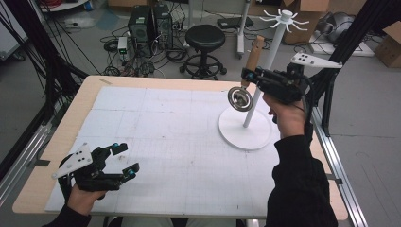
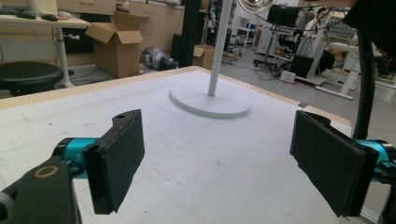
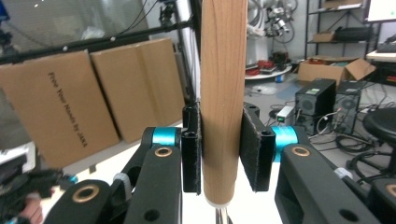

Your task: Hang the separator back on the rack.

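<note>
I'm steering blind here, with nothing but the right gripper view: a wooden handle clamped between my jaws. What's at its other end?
Observer: A round metal strainer head, hanging low with the wooden handle pointing up, held in the air by the right gripper.
Operator: What's under it?
Observer: The round white base of a stand, whose pole rises just behind the strainer to a ring of pegs.
Operator: And my left gripper?
Observer: The left gripper is low over the near left of the white mat, jaws wide apart with nothing between them.
</note>
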The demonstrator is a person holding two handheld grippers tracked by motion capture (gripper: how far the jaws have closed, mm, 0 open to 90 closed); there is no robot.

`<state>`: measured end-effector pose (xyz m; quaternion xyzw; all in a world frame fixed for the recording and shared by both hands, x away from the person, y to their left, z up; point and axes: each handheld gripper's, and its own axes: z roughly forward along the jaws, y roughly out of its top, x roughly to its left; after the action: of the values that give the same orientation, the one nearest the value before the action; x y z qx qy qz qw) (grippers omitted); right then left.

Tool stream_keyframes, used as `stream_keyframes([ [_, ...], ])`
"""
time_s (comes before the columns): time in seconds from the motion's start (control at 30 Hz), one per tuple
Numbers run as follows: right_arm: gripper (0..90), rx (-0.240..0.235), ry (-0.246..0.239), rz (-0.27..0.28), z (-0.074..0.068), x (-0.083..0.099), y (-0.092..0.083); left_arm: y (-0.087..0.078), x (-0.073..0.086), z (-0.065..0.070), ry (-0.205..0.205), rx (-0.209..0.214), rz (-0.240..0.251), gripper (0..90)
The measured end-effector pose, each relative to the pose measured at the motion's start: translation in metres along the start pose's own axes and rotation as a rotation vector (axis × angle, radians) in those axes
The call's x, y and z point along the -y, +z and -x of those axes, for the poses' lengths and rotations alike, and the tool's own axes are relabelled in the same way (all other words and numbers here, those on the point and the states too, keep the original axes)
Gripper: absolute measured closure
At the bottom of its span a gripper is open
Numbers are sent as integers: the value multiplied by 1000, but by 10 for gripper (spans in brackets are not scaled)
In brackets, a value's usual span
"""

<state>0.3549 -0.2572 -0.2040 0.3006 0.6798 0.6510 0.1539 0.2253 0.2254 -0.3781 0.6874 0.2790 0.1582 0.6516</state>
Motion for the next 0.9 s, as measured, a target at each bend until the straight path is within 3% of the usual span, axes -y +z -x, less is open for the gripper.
stream_keyframes([
  [0.17, 715, 11, 23, 22, 9, -10, 0, 0, 0, 0, -6, 5, 2, 181],
  [0.33, 715, 32, 32, 6, 16, -15, 4, -1, 0, 0, -18, 26, 11, 181],
  [0.53, 715, 38, 47, 39, 23, -20, 4, 0, 0, 1, -27, 41, 12, 182],
  [0.9, 715, 99, 72, 36, 34, -18, 0, -1, 0, 0, -34, 35, 14, 183],
])
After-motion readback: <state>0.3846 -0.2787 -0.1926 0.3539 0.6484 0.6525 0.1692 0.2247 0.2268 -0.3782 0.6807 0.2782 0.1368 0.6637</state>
